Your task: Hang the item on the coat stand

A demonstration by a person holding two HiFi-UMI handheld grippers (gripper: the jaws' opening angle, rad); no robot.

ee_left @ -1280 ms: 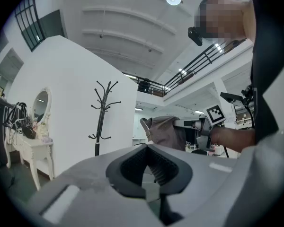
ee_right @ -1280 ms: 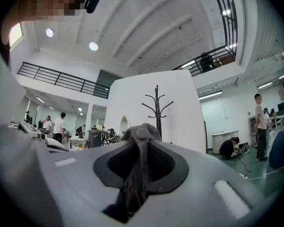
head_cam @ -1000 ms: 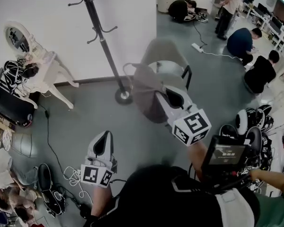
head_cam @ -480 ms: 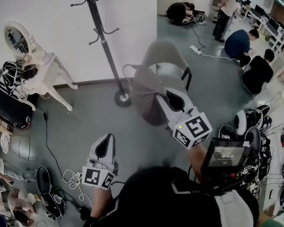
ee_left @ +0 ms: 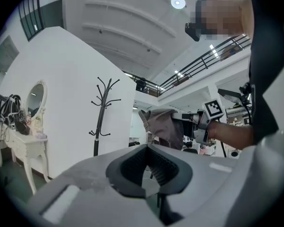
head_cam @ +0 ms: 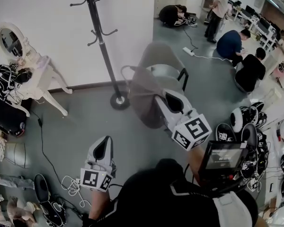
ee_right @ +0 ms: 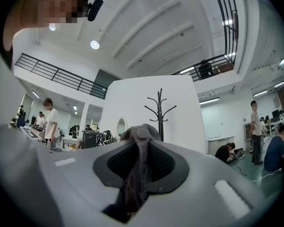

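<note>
A: How far is the hanging now?

B: Not at the stand yet, I judge. The black coat stand is upright before the white wall. The grey cap is in the air, well apart from the stand. A grey chair shows behind the cap in the head view.

A: Who holds the cap?

B: The right gripper. Its jaws pinch the cloth of the cap. In the right gripper view the fabric passes between the pads and hangs down. The left gripper is lower and nearer to the person. Its jaws look pressed together, with nothing between them.

A: How to do this step well?

B: I would keep the pinch firm and bring the cap up to the height of one hook, hollow side toward the hook tip. Then lower it over the tip, and spread the jaws only when the hook carries the weight. The cloth is soft and may fold, so the free left gripper could keep the rim open. Better not to push the pole, which stands on one round base.

A: And compared with a moment earlier?

B: The base lies a little nearer to the person in the head view. In the left gripper view the cap shows a little higher. The pinch is the same, and the left gripper is empty as before.
</note>
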